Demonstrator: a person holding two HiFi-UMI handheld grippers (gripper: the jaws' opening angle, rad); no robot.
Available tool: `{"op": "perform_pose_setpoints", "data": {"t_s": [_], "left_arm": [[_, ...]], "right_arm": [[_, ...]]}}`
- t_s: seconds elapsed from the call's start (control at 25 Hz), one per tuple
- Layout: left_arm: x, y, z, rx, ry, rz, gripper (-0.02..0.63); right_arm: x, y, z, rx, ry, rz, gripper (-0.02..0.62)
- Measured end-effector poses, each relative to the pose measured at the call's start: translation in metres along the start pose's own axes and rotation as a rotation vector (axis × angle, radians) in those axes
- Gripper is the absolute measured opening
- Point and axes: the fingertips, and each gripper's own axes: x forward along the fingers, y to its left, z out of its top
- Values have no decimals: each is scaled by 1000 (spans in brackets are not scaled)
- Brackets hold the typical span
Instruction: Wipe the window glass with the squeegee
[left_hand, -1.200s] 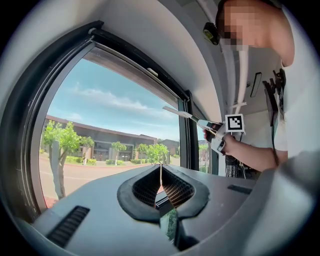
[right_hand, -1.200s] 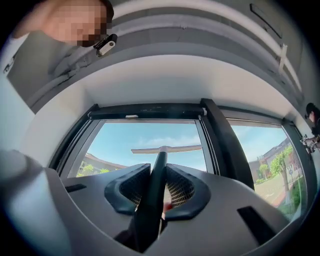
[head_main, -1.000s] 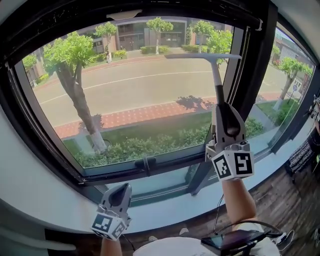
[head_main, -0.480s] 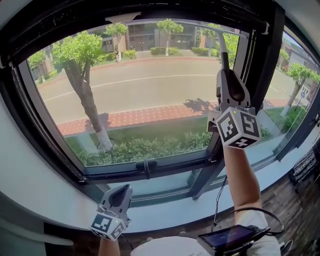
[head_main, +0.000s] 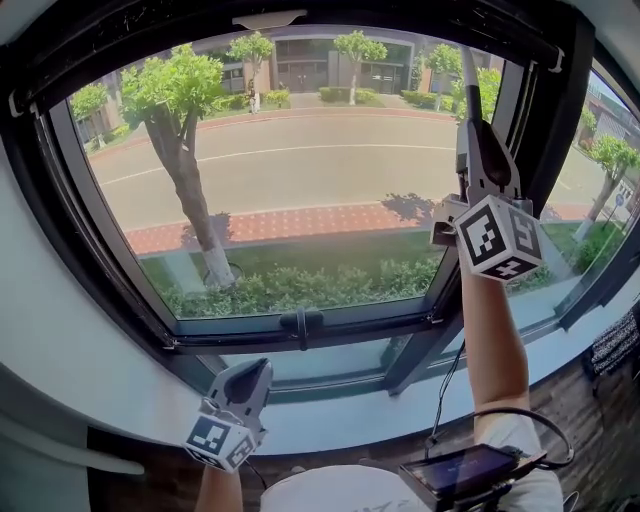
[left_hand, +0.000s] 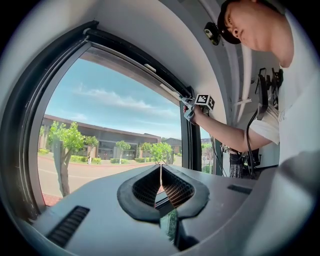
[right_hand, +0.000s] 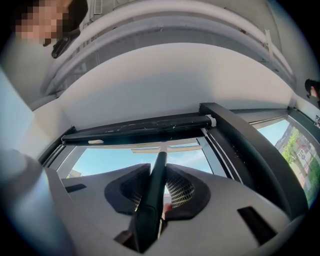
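The squeegee has a dark handle (right_hand: 154, 192) and a pale blade (right_hand: 165, 148) that lies against the glass just under the window's black top frame (right_hand: 140, 129). My right gripper (right_hand: 160, 175) is shut on the handle. In the head view this gripper (head_main: 474, 130) is raised high at the pane's right side, and only the thin shaft (head_main: 466, 68) shows above it. The left gripper view shows the blade (left_hand: 170, 92) slanting along the top of the window glass (head_main: 300, 180). My left gripper (head_main: 256, 376) hangs low over the sill, shut, with nothing in it.
A black mullion (head_main: 548, 110) stands right of the raised arm, with a second pane (head_main: 600, 170) beyond it. A window handle (head_main: 302, 322) sits on the lower frame. The pale sill (head_main: 340, 425) runs below. A screen device (head_main: 465, 470) hangs at the person's waist.
My right gripper has risen and moved right with the squeegee, carrying the blade from mid-pane to the top frame, out of the head view. The left gripper has stayed low.
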Motion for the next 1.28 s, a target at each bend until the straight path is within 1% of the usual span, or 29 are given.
{"op": "perform_pose_setpoints", "data": {"t_s": [0.4, 0.88, 1.04, 1.2, 1.28], "left_arm": [[-1, -5, -3, -15, -2, 1, 23], [5, -13, -9, -31, 12, -17, 23], [11, -17, -13, -33, 18, -31, 23], [14, -20, -13, -29, 21, -40, 23], [14, -20, -13, -30, 24, -43, 23]], "right_arm": [[-5, -3, -12, -17, 20, 2, 100], [-45, -1, -46, -58, 81, 7, 100], [-60, -1, -60, -40, 113, -3, 100], [-73, -2, -79, 6, 157, -5, 100], [-80, -2, -85, 0, 162, -11, 100]]}}
